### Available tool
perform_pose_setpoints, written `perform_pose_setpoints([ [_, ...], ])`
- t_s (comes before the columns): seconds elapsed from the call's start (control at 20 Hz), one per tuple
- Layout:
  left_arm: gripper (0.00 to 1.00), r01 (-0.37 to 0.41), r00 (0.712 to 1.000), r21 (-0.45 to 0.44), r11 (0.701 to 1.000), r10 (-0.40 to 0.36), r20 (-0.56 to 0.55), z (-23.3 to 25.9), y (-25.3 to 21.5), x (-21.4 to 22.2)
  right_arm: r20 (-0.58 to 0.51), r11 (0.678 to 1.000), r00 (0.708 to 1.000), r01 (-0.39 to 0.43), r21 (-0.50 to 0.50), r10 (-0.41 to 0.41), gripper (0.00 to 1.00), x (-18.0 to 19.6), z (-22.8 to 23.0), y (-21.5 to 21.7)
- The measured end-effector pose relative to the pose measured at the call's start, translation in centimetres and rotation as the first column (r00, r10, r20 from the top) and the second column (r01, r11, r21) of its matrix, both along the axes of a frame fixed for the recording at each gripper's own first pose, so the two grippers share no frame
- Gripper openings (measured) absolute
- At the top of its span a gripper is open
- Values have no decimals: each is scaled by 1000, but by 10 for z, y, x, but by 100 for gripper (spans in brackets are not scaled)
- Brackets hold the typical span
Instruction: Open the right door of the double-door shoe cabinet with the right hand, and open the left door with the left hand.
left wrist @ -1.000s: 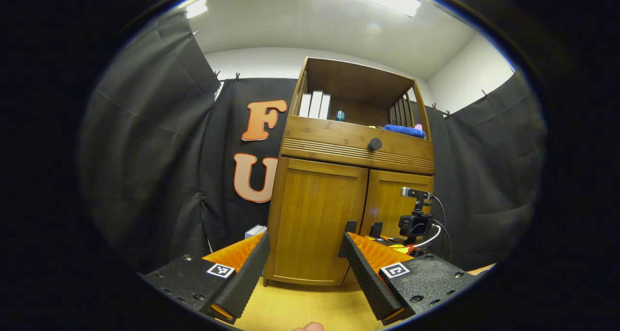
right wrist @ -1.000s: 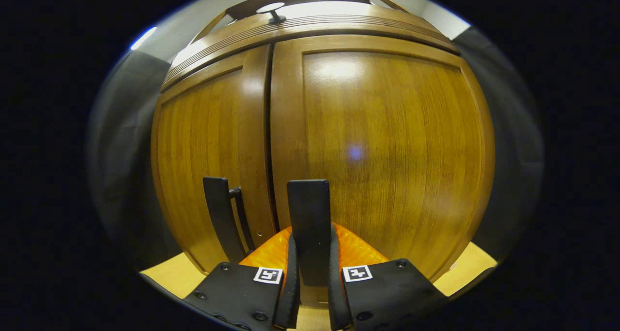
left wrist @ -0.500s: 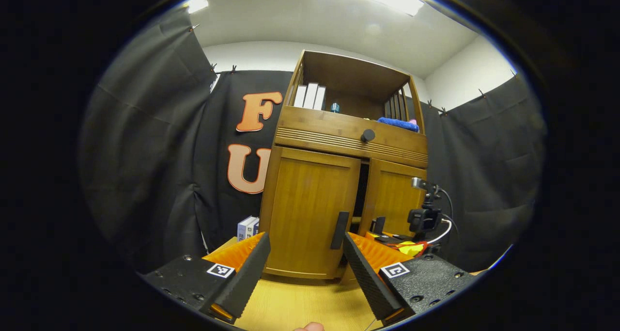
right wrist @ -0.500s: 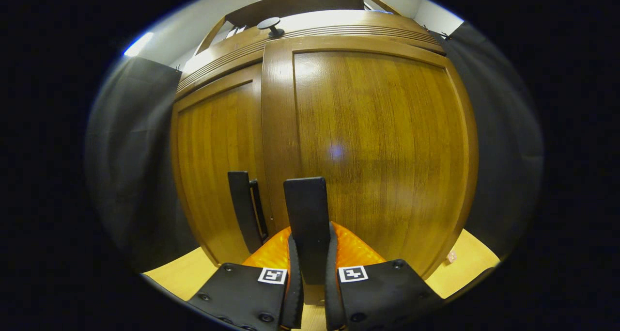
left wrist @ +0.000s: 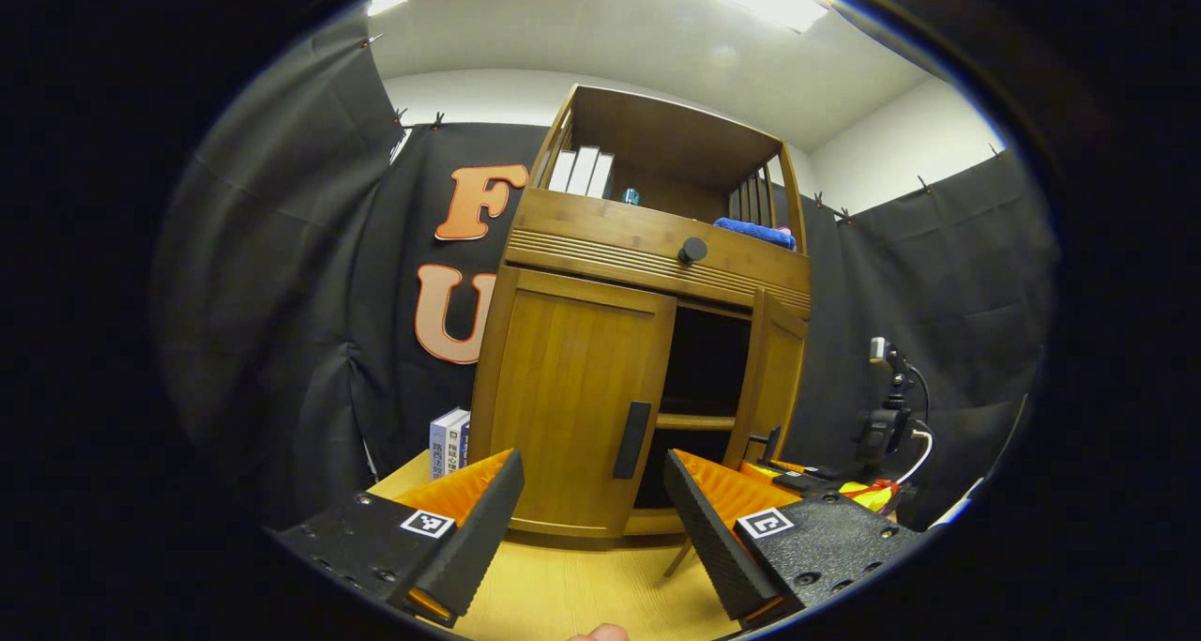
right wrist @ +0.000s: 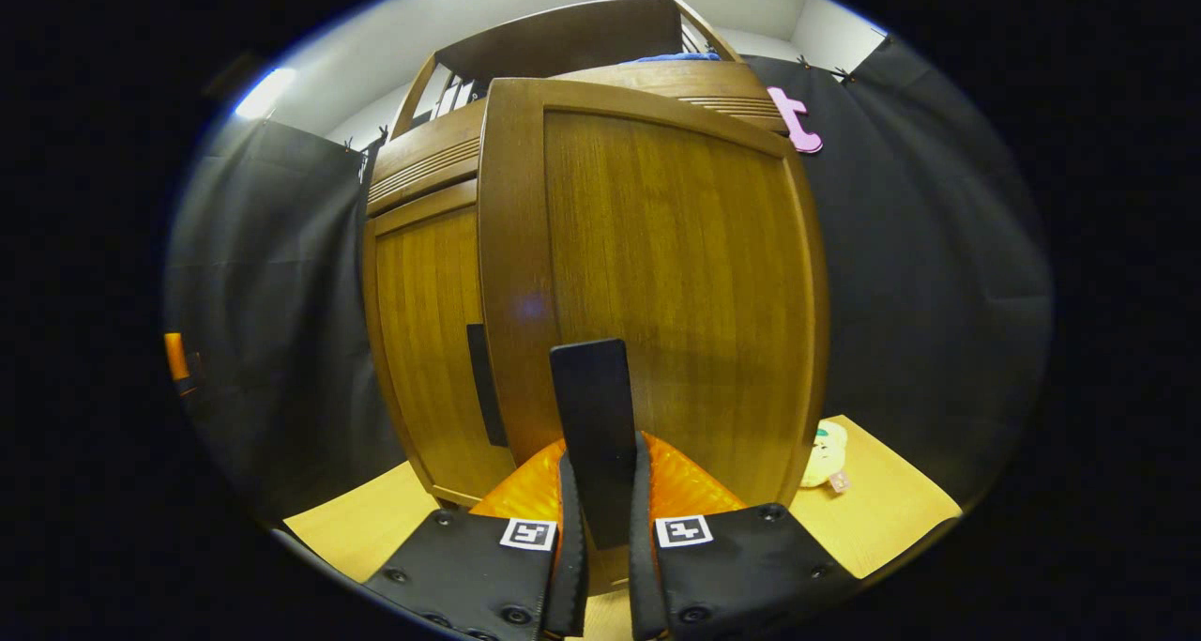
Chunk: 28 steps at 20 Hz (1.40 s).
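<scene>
Grips the right door handle (right wrist: 591,416) in the right claw (right wrist: 602,453), fingers pressed against the bar's two flat sides near its lower end, probably so a pull carries straight into the hinge swing. Holds the right door (right wrist: 657,275) swung well out from the shoe cabinet (left wrist: 657,247), its panel nearly square to the right gripper view. Looks like the first half of the task is largely done, though a little more swing may be wanted.

Keeps the left claw (left wrist: 591,458) spread wide and holding nothing, in front of the cabinet's lower left and apart from it. Frames the left door handle (left wrist: 632,439) between the parted fingers, slightly nearer the right one, likely lined up for an approach. Shows the left door (left wrist: 563,388) shut flush against the cabinet front, with the dark bar at its inner edge. Calls next for an advance to the bar, a closing of the fingers across it, then a pull outward to the left.

Reveals a dark interior and one inner shelf (left wrist: 694,421) through the opened right half of the cabinet. Carries a round drawer knob (left wrist: 692,250) above the doors, and white books (left wrist: 582,170) and a blue cloth (left wrist: 751,231) higher up. Leaves more books (left wrist: 448,439) standing just left of the cabinet on the counter (left wrist: 582,585), and a small plush toy (right wrist: 826,449) to its right, both seemingly outside the doors' arcs.
</scene>
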<state>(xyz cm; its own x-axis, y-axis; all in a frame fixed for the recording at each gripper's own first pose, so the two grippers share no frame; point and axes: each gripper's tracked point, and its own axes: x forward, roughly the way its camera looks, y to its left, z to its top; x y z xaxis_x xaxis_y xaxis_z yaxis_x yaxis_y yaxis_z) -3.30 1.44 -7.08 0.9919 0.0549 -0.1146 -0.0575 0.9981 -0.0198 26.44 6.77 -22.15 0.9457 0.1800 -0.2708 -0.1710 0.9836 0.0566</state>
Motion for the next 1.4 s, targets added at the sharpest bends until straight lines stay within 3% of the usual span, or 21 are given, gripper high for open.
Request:
perform_pose_setpoints([
  [0.55,92,65,998,-12,998,-65,-1,-7,-23,14,8,991,991,131,-18,-131,24,3,9,-13],
  [0.7,92,82,997,-21,996,-82,1,-9,-28,16,11,982,982,188,-20,-188,19,0,11,-25],
  [0.75,92,86,996,-28,996,-86,0,-9,-30,17,6,978,978,208,-13,-208,24,-2,10,-29],
  [0.8,91,90,996,-34,995,-90,-3,-10,-31,17,-3,974,974,226,-11,-226,19,-4,7,-32],
  [0.85,91,95,995,-40,995,-95,-7,-12,-33,18,-19,969,969,245,-11,-245,23,-6,4,-35],
  [1.05,95,103,994,-42,994,-104,-24,-18,-34,20,-43,956,955,294,-8,-294,23,-13,1,-49],
  [1.1,95,103,994,-40,994,-104,-29,-20,-34,20,-37,950,949,313,-12,-313,14,-12,1,-53],
  [1.15,95,102,994,-39,994,-103,-32,-20,-34,20,-36,949,949,314,-12,-315,5,-13,0,-55],
  [1.2,92,100,994,-40,994,-101,-35,-22,-33,20,-34,950,950,311,-8,-311,17,-13,0,-55],
  [1.4,95,92,995,-45,995,-94,-46,-27,-29,17,-22,966,967,253,-61,-254,17,-13,0,-62],
])
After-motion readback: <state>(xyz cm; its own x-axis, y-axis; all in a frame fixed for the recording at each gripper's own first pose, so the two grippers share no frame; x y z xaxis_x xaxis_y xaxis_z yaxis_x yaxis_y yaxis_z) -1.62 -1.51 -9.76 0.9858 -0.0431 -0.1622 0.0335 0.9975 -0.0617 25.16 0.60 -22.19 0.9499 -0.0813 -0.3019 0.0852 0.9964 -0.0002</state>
